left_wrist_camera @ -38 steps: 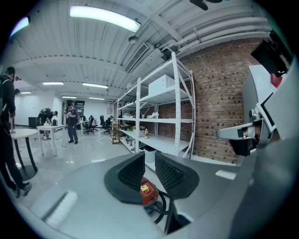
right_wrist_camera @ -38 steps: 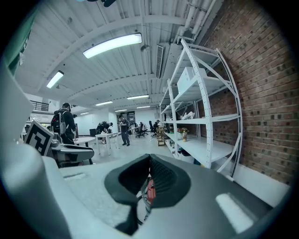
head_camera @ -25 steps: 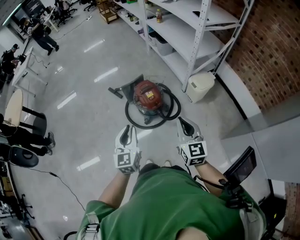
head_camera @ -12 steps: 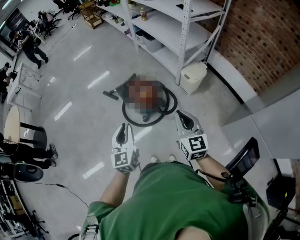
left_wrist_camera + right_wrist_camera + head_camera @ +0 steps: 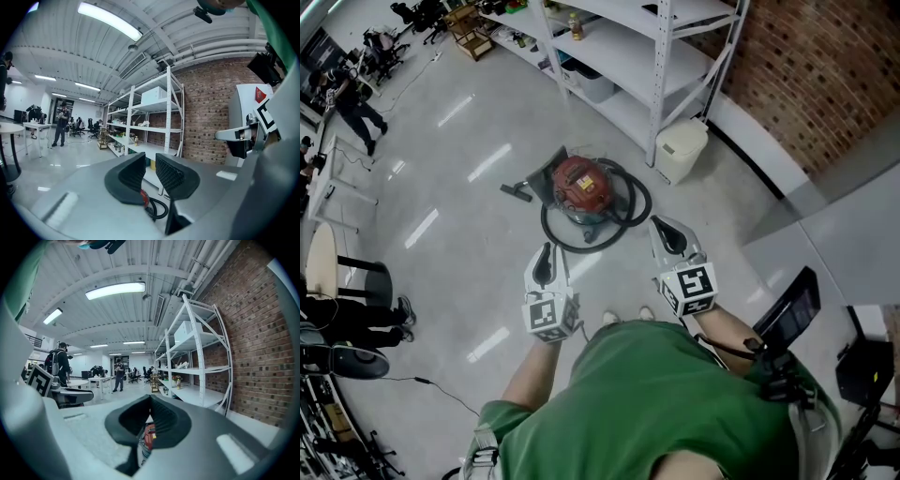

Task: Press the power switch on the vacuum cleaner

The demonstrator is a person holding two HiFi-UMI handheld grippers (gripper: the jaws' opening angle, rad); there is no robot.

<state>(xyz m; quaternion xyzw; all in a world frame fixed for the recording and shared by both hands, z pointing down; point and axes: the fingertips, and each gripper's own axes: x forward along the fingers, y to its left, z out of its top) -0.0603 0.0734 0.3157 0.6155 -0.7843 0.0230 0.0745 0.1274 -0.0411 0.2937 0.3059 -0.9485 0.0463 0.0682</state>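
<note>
**Person with two hand-held tongs stands short of a red vacuum cleaner on a workshop floor**

A person in a green top stands on a glossy grey floor [image 5: 441, 244], looking steeply down, with one tool in each hand. The vacuum cleaner [image 5: 581, 184] sits on the floor ahead, well apart from both tools. It is a squat red canister ringed by its black hose [image 5: 630, 217], near a white bin [image 5: 682, 150] and white shelving [image 5: 652, 66] along a brick wall.

The left tongs [image 5: 547, 255] are slightly parted, with a narrow gap and nothing between them. The right tongs [image 5: 667, 231] are clenched tip to tip on nothing. Both point towards the canister, which shows as a red sliver beyond each pair of jaws.

The power switch cannot be made out from here; it is probably on the red top, near a yellowish patch.

The canister looks rigid and fairly heavy, so it should stay put under a firm downward push. If it has castors, a sideways shove might roll it. The hose is soft and loose, and best stepped over. The clenched right tips seem suited to pressing straight down on the switch.
</note>
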